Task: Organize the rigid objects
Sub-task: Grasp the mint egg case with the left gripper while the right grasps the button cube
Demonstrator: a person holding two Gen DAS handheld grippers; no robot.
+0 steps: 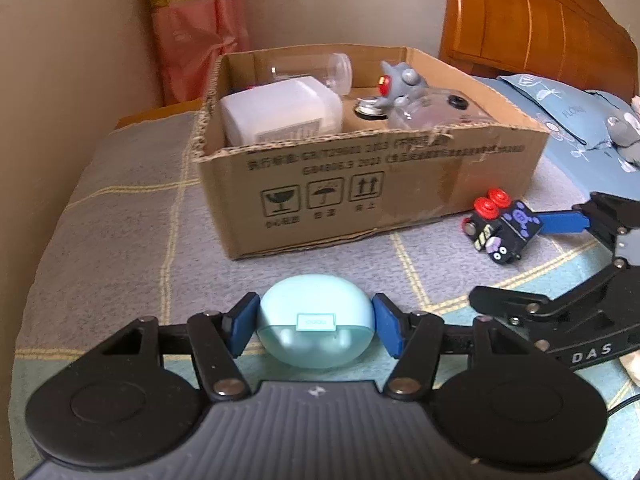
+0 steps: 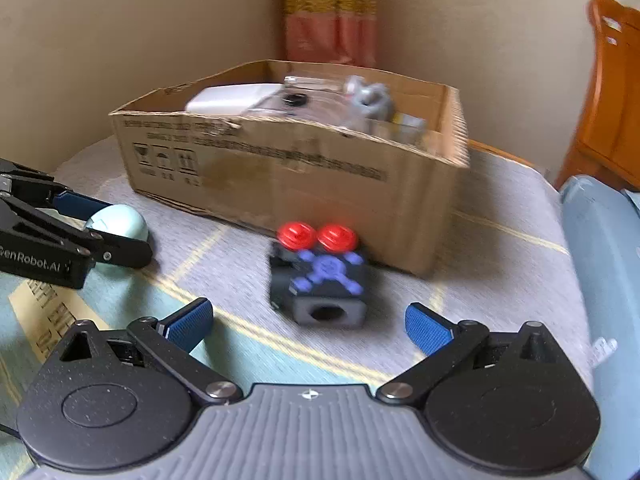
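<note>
Seen first from the left wrist, the left gripper (image 1: pixel 315 326) has its blue pads pressed against both sides of a pale blue earbud case (image 1: pixel 316 320), which sits low over the grey checked bedspread (image 1: pixel 120 216). Beyond it stands an open cardboard box (image 1: pixel 360 184) holding a white container (image 1: pixel 280 114), a clear jar (image 1: pixel 316 70) and a grey figure with a red eye (image 1: pixel 400 80). To the right, a black toy cube (image 1: pixel 502 226) with two red knobs lies on the bedspread just beside the box's near corner, and one blue finger of the right gripper (image 1: pixel 560 222) reaches it from the side; whether it touches is unclear. A wooden headboard (image 1: pixel 532 16) rises behind.

Next, from the right wrist, the right gripper (image 2: pixel 310 324) is spread wide and holds nothing; the toy cube (image 2: pixel 320 280) lies ahead of the fingertips, roughly centred between them, close to the box (image 2: pixel 280 168). At the left edge, the left gripper (image 2: pixel 76 220) clasps the earbud case (image 2: pixel 120 220).
</note>
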